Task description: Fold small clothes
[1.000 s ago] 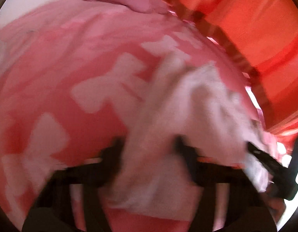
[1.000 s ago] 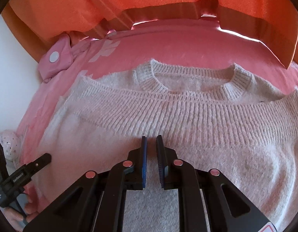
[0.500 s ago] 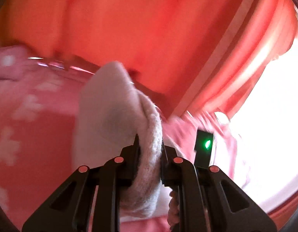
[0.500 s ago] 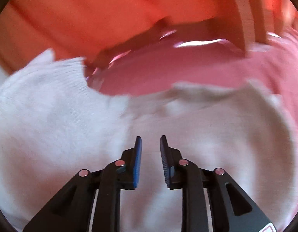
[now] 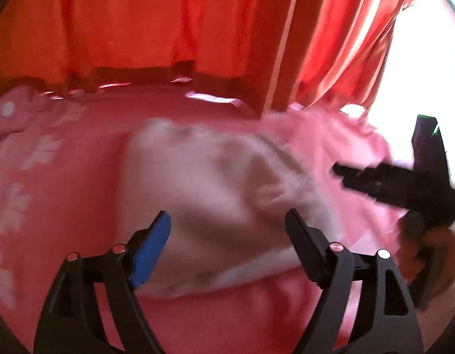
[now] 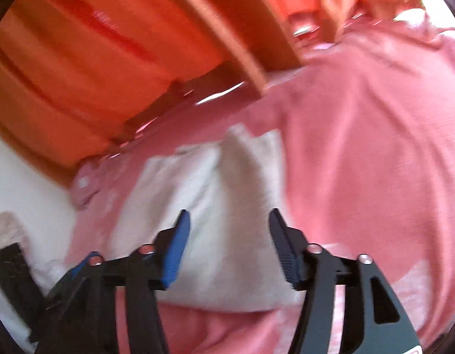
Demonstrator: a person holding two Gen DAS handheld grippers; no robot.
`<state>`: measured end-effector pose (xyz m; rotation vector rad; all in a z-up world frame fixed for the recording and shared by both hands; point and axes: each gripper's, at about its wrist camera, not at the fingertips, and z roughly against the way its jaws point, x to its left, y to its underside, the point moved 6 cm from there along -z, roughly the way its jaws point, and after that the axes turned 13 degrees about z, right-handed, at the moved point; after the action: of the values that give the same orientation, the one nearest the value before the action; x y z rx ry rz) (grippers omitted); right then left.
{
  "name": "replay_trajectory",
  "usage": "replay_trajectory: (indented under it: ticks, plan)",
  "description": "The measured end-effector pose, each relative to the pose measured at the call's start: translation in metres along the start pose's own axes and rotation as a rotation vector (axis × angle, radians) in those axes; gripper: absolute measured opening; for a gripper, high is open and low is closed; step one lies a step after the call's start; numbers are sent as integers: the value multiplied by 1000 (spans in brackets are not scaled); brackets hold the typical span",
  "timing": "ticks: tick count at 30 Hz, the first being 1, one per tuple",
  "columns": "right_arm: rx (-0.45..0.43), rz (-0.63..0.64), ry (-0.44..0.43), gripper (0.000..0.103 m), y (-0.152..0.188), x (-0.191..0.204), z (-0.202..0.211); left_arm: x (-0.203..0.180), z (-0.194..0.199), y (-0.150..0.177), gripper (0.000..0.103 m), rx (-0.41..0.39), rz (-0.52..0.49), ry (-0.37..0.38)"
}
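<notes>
Left wrist view: left claw (image 5: pixel 227 230) released and opening wider, blue pad on one finger, black pad on the other, nothing pinched between them. Beyond and below the fingertips, a cream knit sweater (image 5: pixel 215 194) folded into a soft bundle, lying on the pink bedspread (image 5: pixel 59 183) with pale flower shapes, clear of both pads. To the right, the right claw (image 5: pixel 339 172) seen side-on as a black blurred shape, gripped by a hand (image 5: pixel 425 250) near the frame edge, tips reaching toward the bundle's right side but apart from it. Orange-red curtains (image 5: pixel 138 23) hanging behind the bed, bright window glare at the upper right. Heavy motion blur throughout.

Right wrist view: right claw (image 6: pixel 228 236) likewise released and opening, jaws spread, empty. Sweater (image 6: pixel 215 206) again lying beyond the fingertips, a pale folded block on the bedspread (image 6: pixel 360 147), one fold ridge running up its middle; no pad pressing on it. Small pink cushion with a white button (image 6: pixel 84 181) at the far left edge of the bed, near the white wall (image 6: pixel 23 177). Black blurred piece at the lower left, probably part of the left claw, too smeared to say how its jaws stand from here. Curtains (image 6: pixel 94 44) tilted across the top. Whole frame streaked, fine knit detail unreadable
</notes>
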<state>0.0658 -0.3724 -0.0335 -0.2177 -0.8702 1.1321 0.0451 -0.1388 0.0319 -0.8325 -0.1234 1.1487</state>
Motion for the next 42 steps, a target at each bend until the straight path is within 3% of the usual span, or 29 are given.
replay_trajectory:
  ticks: [4,9,11,12,13,14,15,16,19,21,23,24,26,31,36,37,38,39,40,42]
  plan:
    - [112,-73,-121,60,3,17,-37,46,-20,25,78,52,-42,-163]
    - [161,-78,-167,60,-8,32,-58,57,-38,53,78,121,-40,-173]
    - [184,-55,-155,61,-13,35,-67,61,-46,54,69,123,-10,-180]
    - [204,-28,-136,58,-13,36,-74,65,-50,53,51,141,27,-158]
    - [232,21,-75,49,-11,37,-81,69,-54,51,41,163,88,-129]
    - [244,61,-37,14,-12,40,-82,74,-50,51,37,169,136,-113]
    - [228,90,-15,15,-15,45,-78,77,-48,49,28,170,170,-97]
    - [141,116,-57,15,-25,57,-58,78,-44,47,22,165,172,-86]
    - [-86,125,-177,13,-41,70,5,72,-34,48,14,148,150,-76]
    - [-98,119,-105,13,-31,47,7,68,-37,54,14,155,141,-75]
    - [67,96,91,13,2,-2,-36,65,-42,60,14,166,130,-97]
    - [132,67,123,12,18,-19,-52,64,-48,60,14,173,130,-97]
    - [87,21,57,12,26,-25,-47,61,-51,61,13,172,123,-116]
    - [88,50,78,13,16,-12,-44,60,-47,61,14,179,126,-121]
    - [27,-19,42,32,22,-17,-21,42,-11,55,14,138,69,-105]
    - [8,-28,32,35,26,-19,-14,38,-3,54,17,129,64,-85]
    - [-1,-35,29,45,30,-20,-12,34,8,50,21,106,65,-52]
    - [-3,-41,20,53,32,-20,-9,31,15,45,31,85,70,-37]
    - [0,-46,-4,54,34,-19,-10,28,19,39,40,66,76,-30]
    - [26,-50,-22,55,35,-17,-18,20,22,25,42,37,99,-1]
